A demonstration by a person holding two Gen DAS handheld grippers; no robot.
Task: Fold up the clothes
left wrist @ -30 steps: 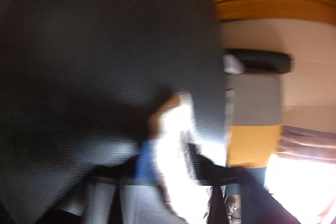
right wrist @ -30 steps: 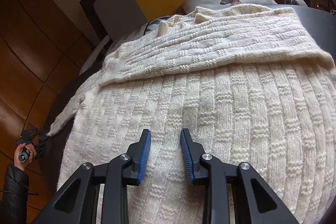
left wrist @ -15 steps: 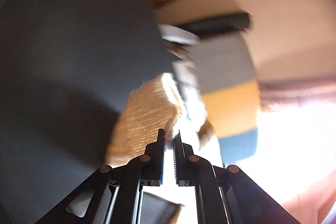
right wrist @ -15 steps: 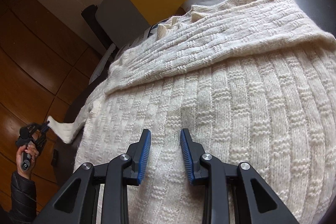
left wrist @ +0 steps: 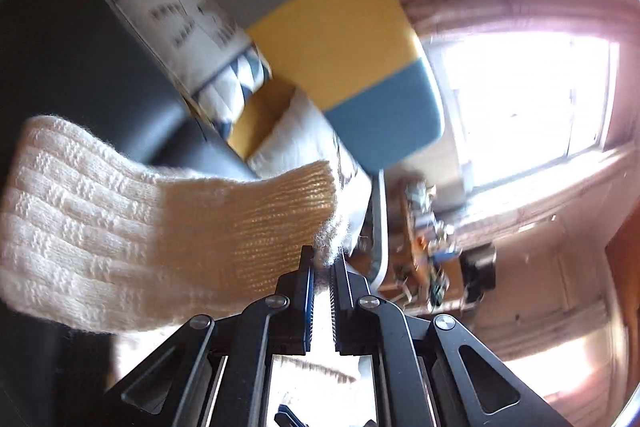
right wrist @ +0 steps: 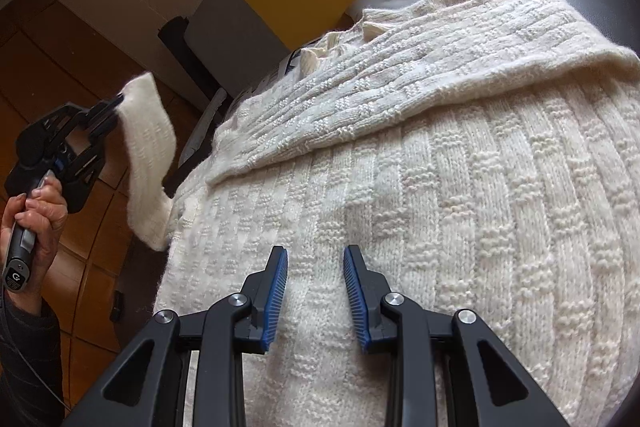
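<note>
Honestly, the risk I am seeing is at my left gripper (left wrist: pixel 323 269): it is pinching only the very corner of the cuff of the cream chunky-knit wool sweater (right wrist: pixel 440 187), with its jaws nearly together, and the loose fuzzy knit is possibly slipping out if I am pulling the sleeve (right wrist: pixel 148 155) across too fast. The hanging sleeve is also heavy and stretchy, so it is maybe landing twisted or short of the body. My right gripper (right wrist: pixel 316 293) is standing partly open with nothing between its pads; it is hovering low over the front of the sweater, and if it is not pressing down, the whole garment is maybe sliding on the dark smooth table (right wrist: pixel 592 3). The sweater body is lying flat just ahead of my right gripper, one sleeve already folded across it; the other sleeve is hanging in the air off the left edge, held by my left hand (right wrist: pixel 36 211).
</note>
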